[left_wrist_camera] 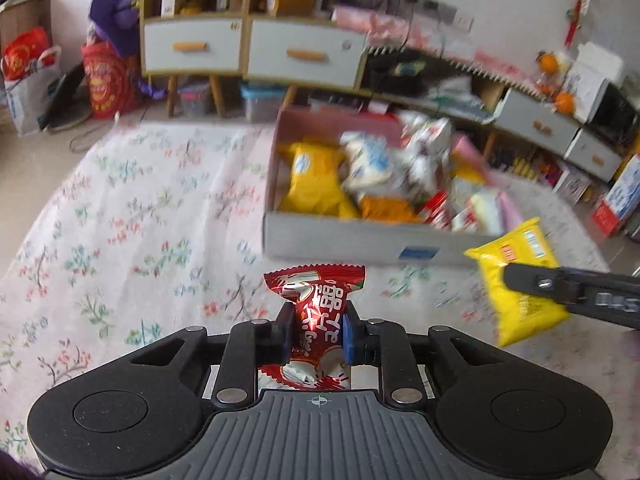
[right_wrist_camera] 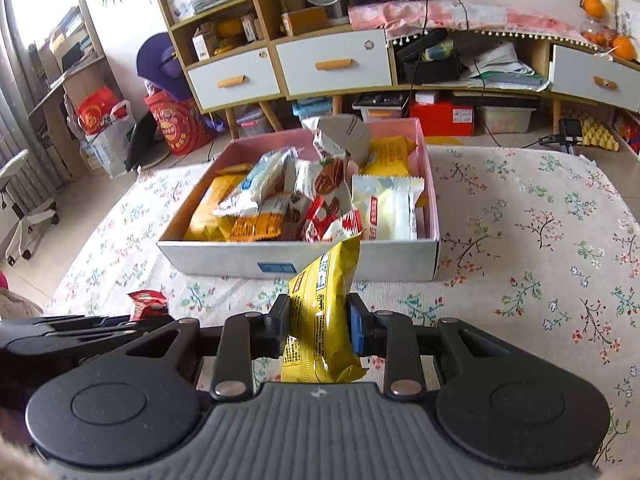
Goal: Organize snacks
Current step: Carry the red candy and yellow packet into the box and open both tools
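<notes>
- Two grippers are seen, each clamped on one packet: left gripper (left_wrist_camera: 316, 334) on the red snack (left_wrist_camera: 316, 312), right gripper (right_wrist_camera: 320, 330) on the yellow snack (right_wrist_camera: 324, 312).
- One snack box (right_wrist_camera: 280, 258) is seen at twelve o'clock of both, on the floral cloth (right_wrist_camera: 520, 240).

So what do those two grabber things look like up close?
Both are mostly black plastic. The left gripper and the right gripper each have one black finger pad and one blue finger pad, jointed arms with silver rivets, two round discs, and a grey ribbed plate with a tiny crosshair mark. No cables or sleeves show.
</notes>
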Demonstrator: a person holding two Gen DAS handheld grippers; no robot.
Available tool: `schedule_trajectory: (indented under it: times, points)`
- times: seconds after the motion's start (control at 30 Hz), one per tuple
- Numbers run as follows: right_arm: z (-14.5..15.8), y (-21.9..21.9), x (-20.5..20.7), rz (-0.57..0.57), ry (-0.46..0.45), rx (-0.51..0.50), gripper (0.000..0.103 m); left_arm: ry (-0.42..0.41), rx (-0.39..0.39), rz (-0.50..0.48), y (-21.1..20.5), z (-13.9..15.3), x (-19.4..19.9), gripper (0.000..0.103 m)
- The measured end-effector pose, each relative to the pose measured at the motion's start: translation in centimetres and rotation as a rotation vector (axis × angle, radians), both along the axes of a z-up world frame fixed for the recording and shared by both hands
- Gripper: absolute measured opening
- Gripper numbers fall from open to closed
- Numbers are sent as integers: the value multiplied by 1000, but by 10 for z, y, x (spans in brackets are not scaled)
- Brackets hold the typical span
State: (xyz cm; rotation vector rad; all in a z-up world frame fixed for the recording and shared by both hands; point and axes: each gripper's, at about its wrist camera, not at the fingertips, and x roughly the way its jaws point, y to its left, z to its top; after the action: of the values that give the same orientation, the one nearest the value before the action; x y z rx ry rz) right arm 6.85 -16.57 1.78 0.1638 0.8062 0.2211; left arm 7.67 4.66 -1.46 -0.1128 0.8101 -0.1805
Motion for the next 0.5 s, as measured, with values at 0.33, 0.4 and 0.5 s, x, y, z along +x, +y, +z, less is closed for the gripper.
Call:
schedule_trajectory:
  times: [0.33,0.4,0.5]
  points:
    - [17,-9,31,-64,-51,91,27,-100,-36,-25,-12,23,42,20]
    - [17,-8,41,-69,-69,107,27,-95,-41,-18,-15,18,59,20]
    - [13,-6,57,-79,-82,117,27,-98,-64,-17,-17,10,81,20]
